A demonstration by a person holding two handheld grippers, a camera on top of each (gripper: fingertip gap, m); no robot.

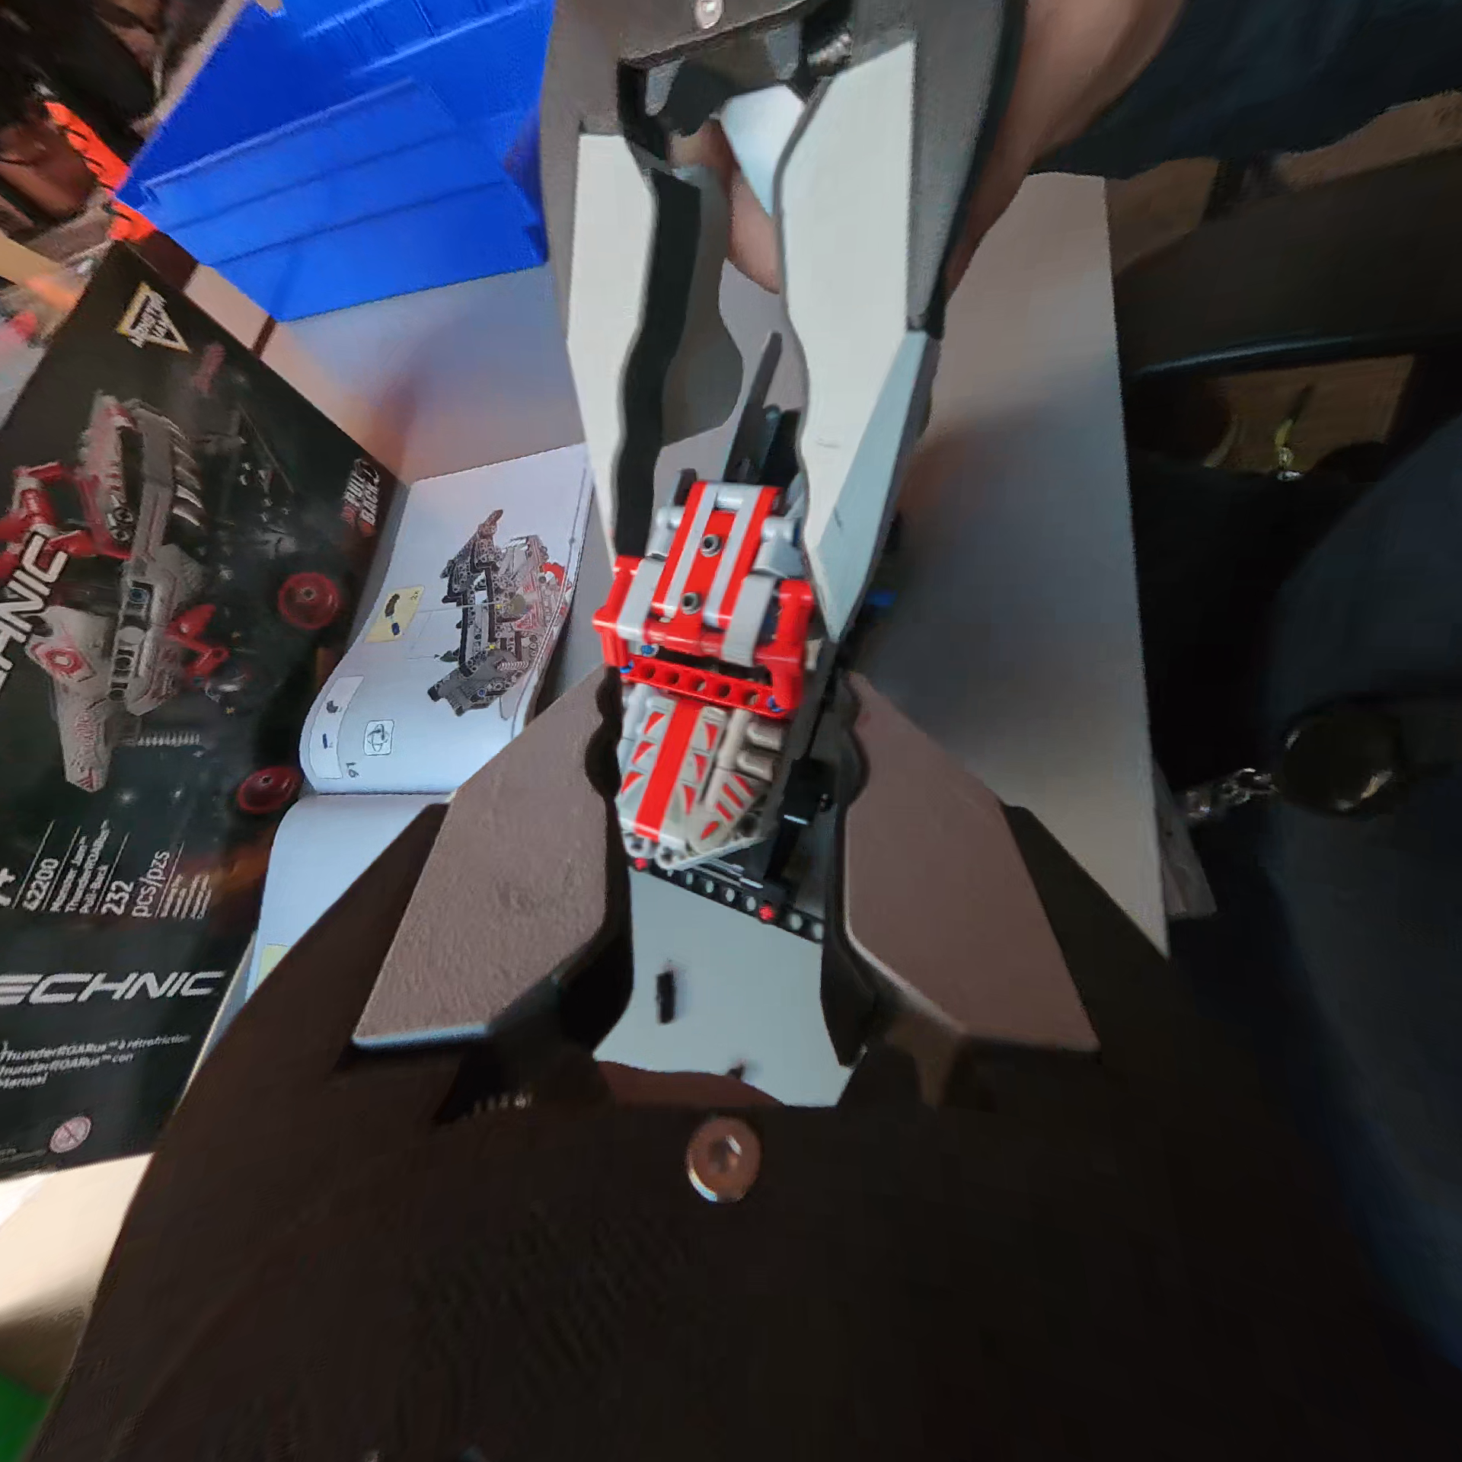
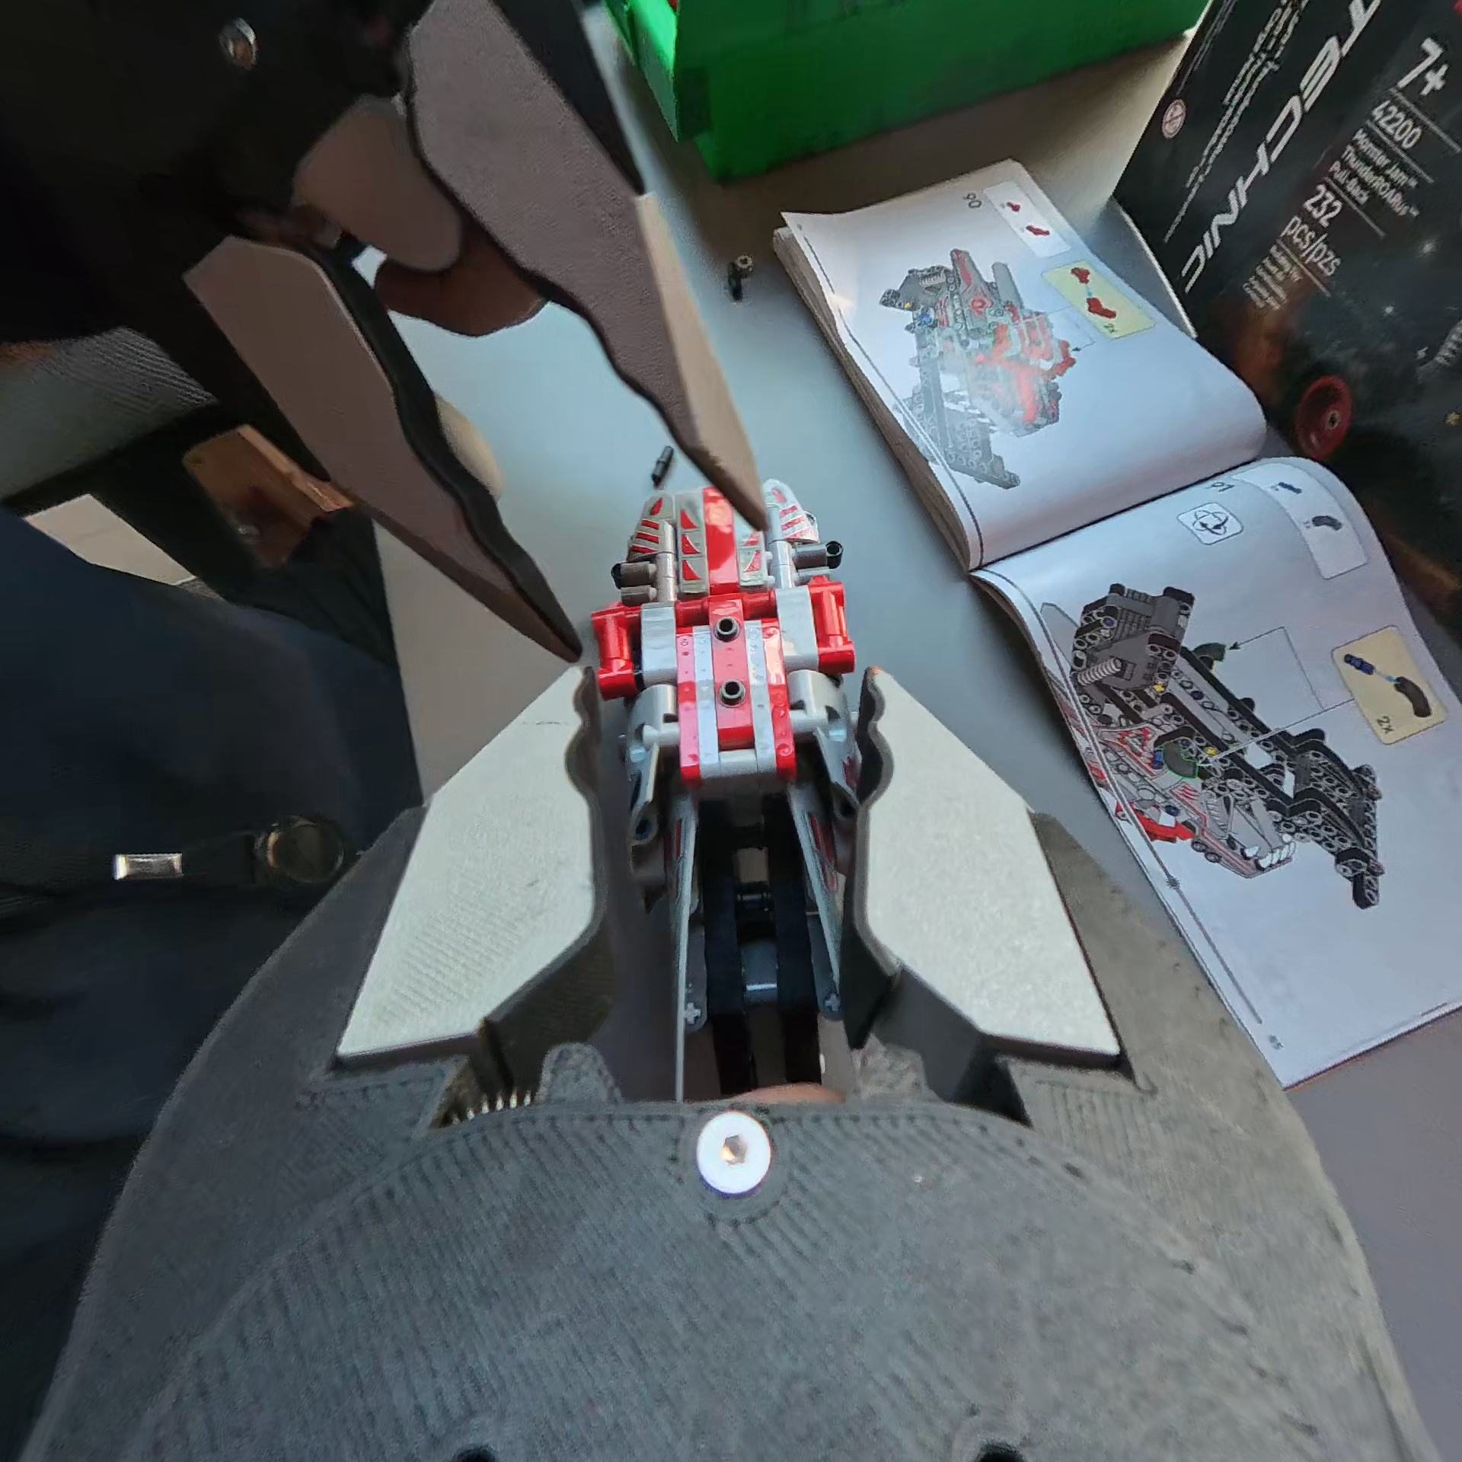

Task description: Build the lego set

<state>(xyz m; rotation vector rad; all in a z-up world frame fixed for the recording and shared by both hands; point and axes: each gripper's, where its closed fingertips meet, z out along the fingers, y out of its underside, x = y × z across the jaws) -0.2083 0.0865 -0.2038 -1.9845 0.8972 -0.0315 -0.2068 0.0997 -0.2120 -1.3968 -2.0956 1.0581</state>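
Note:
A red, grey and black lego vehicle model (image 1: 704,617) is held above the grey table (image 2: 554,411) between both grippers. My left gripper (image 1: 732,712) is closed around its patterned front end, one finger on each side. My right gripper (image 2: 728,696) is closed on the model's (image 2: 728,657) rear body, with the black chassis running back between its fingers. In the left wrist view the right gripper (image 1: 728,589) reaches in from the top. In the right wrist view the left gripper (image 2: 668,585) comes in from the upper left.
An open instruction booklet (image 2: 1107,554) lies on the table and also shows in the left wrist view (image 1: 467,633). The black set box (image 1: 142,633) stands beside it. A blue bin (image 1: 340,142) and a green bin (image 2: 831,71) sit further back. Small black pins (image 2: 660,463) lie loose. Less than 4 cm separates the two grippers' tips.

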